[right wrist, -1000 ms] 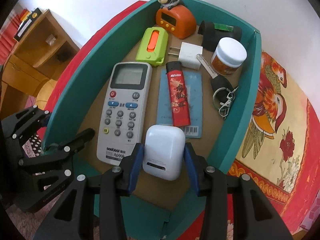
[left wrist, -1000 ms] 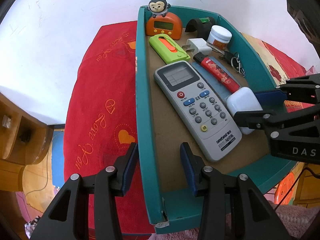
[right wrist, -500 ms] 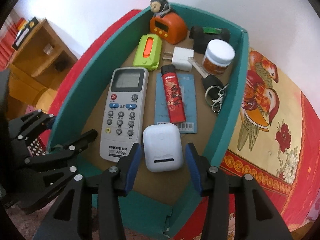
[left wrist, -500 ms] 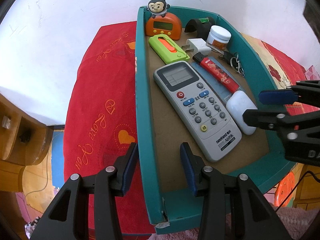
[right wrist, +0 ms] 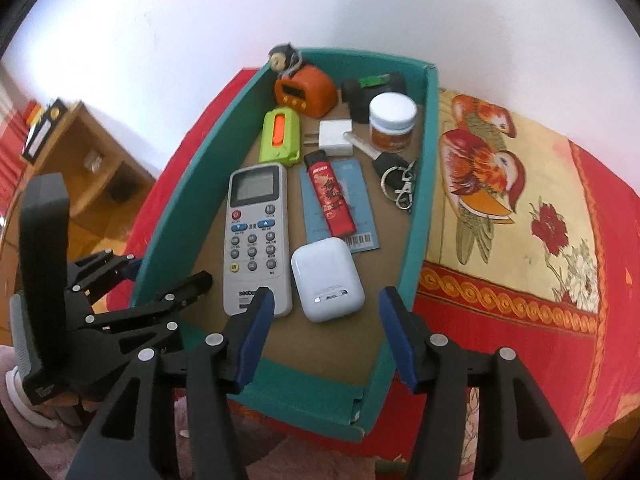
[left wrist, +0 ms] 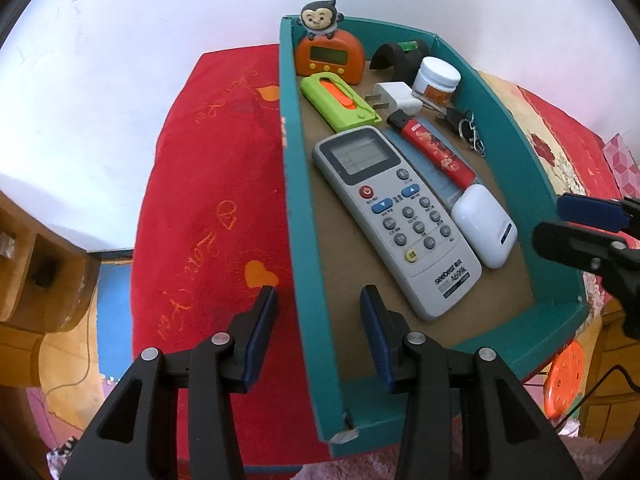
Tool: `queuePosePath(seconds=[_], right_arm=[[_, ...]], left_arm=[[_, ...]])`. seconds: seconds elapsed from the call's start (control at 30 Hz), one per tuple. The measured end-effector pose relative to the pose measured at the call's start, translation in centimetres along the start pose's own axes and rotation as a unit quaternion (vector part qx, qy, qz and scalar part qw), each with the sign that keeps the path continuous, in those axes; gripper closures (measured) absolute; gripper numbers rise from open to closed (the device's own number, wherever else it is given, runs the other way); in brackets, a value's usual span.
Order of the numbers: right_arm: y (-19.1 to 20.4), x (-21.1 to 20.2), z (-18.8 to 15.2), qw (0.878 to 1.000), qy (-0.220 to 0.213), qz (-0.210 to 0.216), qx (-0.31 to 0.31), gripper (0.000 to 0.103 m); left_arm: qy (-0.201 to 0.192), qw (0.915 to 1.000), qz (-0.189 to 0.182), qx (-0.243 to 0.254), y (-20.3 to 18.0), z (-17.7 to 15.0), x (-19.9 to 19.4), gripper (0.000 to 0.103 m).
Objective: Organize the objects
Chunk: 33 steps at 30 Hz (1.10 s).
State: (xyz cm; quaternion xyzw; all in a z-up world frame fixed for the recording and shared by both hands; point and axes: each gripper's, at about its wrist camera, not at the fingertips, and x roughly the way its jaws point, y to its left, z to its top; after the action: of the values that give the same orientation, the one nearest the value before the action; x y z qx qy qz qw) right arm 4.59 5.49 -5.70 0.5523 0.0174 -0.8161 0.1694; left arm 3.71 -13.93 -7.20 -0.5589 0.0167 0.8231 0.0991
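We find the white earbud case (right wrist: 327, 284) lying flat on the floor of the teal box (right wrist: 420, 216), just beside the remote control (right wrist: 256, 236) and touching the near end of the blue card (right wrist: 340, 204) under the red lighter (right wrist: 330, 196). A second ago the right gripper (right wrist: 326, 334) clamped this case; its jaws have just been opening, and they now stand apart with nothing between them, above the box's near wall. We judge the placement complete. The left gripper (left wrist: 318, 330) straddles the box's left wall, narrowly set; whether its pads press the wall we cannot tell.
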Motion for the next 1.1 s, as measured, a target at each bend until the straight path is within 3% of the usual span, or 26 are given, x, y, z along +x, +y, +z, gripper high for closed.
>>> queuePosePath(seconds=[0.37, 0.43, 0.5, 0.67, 0.8, 0.87, 0.93, 1.1], right_arm=[[-1.6, -2.7, -1.8, 0.997, -0.049, 0.003, 0.059, 0.041], [-1.9, -3.0, -2.0, 0.997, -0.055, 0.008, 0.059, 0.041], [-2.2, -3.3, -2.1, 0.997, -0.058, 0.010, 0.059, 0.041], [-3.7, -4.3, -2.4, 0.996, -0.068, 0.014, 0.058, 0.037], [-5.5, -5.4, -2.6, 0.994, -0.084, 0.009, 0.068, 0.023], [-6.5, -6.0, -2.7, 0.993, -0.091, 0.004, 0.078, 0.022], [-7.6, -6.1, -2.7, 0.992, -0.087, 0.008, 0.087, 0.015], [-9.5, -6.8, -3.0, 0.990, -0.093, 0.004, 0.110, 0.015]], left_arm=[[-0.017, 0.9996, 0.011, 0.020, -0.2, -0.2, -3.3, 0.057], [-0.026, 0.9993, 0.014, 0.021, -0.6, -0.1, -4.1, 0.037], [-0.038, 0.9989, 0.017, 0.018, -1.2, -0.2, -4.9, 0.026], [-0.065, 0.9976, 0.023, 0.001, -3.0, 0.4, -6.1, 0.017], [-0.079, 0.9966, 0.022, -0.012, -4.7, 0.8, -6.5, 0.008], [-0.079, 0.9965, 0.022, -0.017, -5.6, 1.1, -6.7, 0.001], [-0.084, 0.9960, 0.022, -0.023, -6.5, 1.4, -7.0, 0.001], [-0.086, 0.9954, 0.025, -0.034, -8.2, 2.2, -7.6, 0.000]])
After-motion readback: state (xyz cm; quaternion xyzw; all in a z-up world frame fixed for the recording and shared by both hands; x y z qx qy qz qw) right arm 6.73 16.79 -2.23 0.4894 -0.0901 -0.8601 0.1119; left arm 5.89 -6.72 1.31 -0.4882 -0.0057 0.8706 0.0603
